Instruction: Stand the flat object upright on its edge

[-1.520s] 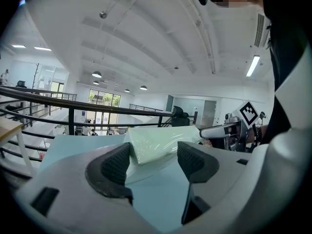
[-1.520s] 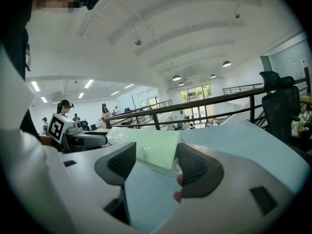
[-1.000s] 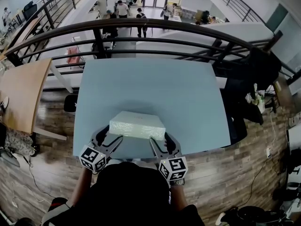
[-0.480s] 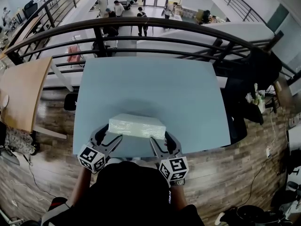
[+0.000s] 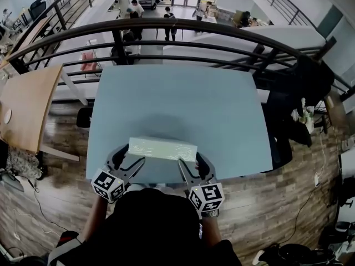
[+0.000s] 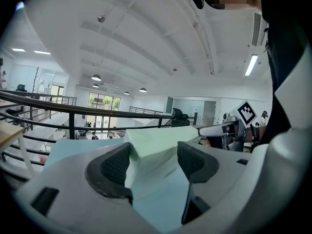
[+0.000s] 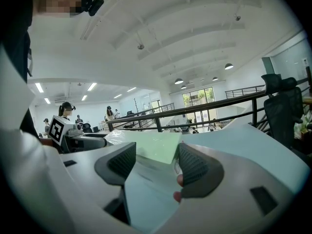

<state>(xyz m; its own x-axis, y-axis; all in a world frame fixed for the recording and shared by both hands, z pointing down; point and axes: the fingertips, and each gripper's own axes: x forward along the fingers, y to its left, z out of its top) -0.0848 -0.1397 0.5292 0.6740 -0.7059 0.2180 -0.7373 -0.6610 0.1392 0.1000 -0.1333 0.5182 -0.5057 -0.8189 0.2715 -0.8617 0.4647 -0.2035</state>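
pale green flat block (image 5: 162, 148) sits on the near part of the light blue tabletop (image 5: 177, 98); left hand-held gripper (image 5: 128, 155) released, jaws spread wide astride the block's near left corner; right hand-held gripper (image 5: 190, 159) released likewise, jaws wide around the near right corner.

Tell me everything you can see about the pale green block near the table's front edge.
The pale green block is a flat rectangular slab, foam-like and seemingly wrapped in glossy clear film. It sits near the front edge of the light blue table, long side across, apparently tipped with its near edge raised. Its near corners lie between the spread jaws of the left gripper and the right gripper, seemingly resting against their pads.
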